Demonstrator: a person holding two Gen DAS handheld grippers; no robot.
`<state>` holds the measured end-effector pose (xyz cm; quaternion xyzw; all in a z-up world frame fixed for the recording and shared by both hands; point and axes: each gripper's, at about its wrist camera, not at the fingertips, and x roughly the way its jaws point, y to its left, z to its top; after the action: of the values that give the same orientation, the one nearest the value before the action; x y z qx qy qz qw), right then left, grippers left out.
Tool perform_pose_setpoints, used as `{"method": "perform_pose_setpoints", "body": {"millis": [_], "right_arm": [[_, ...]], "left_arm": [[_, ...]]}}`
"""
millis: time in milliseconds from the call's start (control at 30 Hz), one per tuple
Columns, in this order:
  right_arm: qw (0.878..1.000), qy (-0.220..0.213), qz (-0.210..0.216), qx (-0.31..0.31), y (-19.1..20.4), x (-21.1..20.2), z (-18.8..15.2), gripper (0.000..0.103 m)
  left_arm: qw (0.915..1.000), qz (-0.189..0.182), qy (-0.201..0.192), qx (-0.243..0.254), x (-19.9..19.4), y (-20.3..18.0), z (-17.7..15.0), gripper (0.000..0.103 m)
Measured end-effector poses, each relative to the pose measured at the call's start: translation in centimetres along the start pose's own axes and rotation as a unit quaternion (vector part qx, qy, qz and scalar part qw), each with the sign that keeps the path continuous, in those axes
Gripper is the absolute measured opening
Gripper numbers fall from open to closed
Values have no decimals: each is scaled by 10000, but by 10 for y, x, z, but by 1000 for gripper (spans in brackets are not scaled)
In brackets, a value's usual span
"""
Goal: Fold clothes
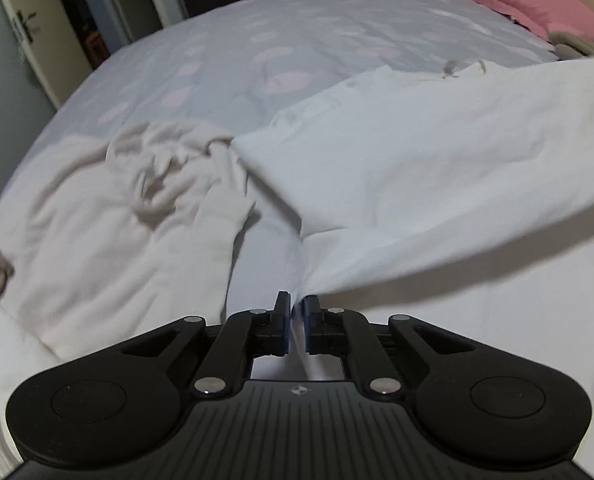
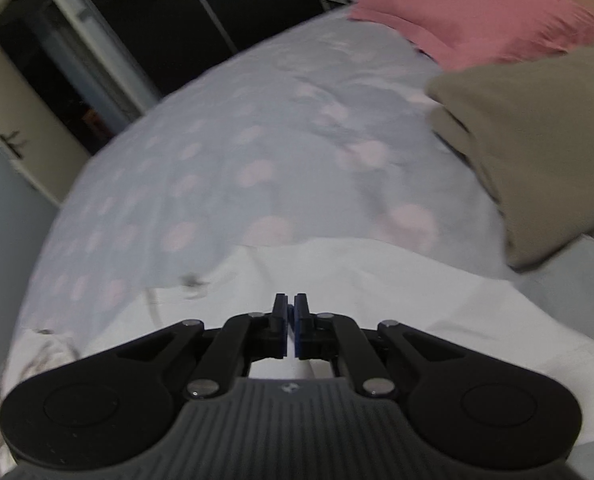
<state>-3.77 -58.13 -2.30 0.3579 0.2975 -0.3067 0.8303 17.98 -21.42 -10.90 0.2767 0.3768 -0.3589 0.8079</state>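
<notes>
White garment (image 1: pixel 437 168) is pinched by left gripper (image 1: pixel 296 312) and right gripper (image 2: pixel 291 312); no writing is readable.

Both cameras sit low over a bed, each looking forward along its own gripper's fingers across the grey duvet (image 1: pixel 225 60) with pink dots. The left wrist view faces the far side of the duvet from close above a white garment (image 1: pixel 437 152), with the pink pillow (image 1: pixel 537 4) far right. The right wrist view stands nearer that pillow (image 2: pixel 469 12). Both share duvet (image 2: pixel 217 160), pillow and white garment (image 2: pixel 357 280).
</notes>
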Motion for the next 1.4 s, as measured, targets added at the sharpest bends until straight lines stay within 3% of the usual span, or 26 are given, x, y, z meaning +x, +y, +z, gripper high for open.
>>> {"method": "perform_pose_setpoints", "body": {"millis": [200, 367, 433, 567, 733, 833, 1100, 1167, 1233, 1300, 1367, 1400], "right_arm": [[9988, 177, -319, 327, -27, 33, -9, 3], [9979, 305, -533, 186, -29, 48, -16, 3], [9978, 353, -529, 211, -31, 51, -17, 3], [9977, 429, -460, 263, -32, 52, -19, 12], [9981, 455, -397, 150, -26, 52, -20, 29], [9981, 473, -401, -7, -20, 50, -20, 29], [9980, 568, -238, -149, -18, 42, -19, 34], [9978, 588, -233, -219, -19, 41, -17, 34], [9975, 640, -236, -193, -24, 43, -17, 37], [9969, 750, -237, -68, -32, 48, -17, 38], [9957, 890, -231, 105, -40, 56, -20, 37], [9950, 958, -207, 195, -42, 60, -22, 21]], "left_arm": [[9999, 49, 109, 4, 1, -1, 0, 5], [9979, 243, 579, -172, 7, 9, -2, 5], [9970, 129, 636, -432, 5, 21, -2, 5], [9959, -82, 402, -809, -4, 39, 15, 5], [9912, -405, -52, -1255, -11, 58, 50, 29], [9858, -589, -266, -1553, -8, 69, 70, 40], [9725, -854, -138, -2161, 54, 84, 100, 40], [9679, -1045, -79, -2284, 69, 86, 99, 34], [9646, -1302, -99, -2292, 80, 85, 98, 16], [9683, -1282, -305, -2120, 80, 83, 99, 1], [9728, -1197, -518, -1913, 77, 81, 103, 1], [9754, -1122, -624, -1792, 74, 79, 107, 1]]}}
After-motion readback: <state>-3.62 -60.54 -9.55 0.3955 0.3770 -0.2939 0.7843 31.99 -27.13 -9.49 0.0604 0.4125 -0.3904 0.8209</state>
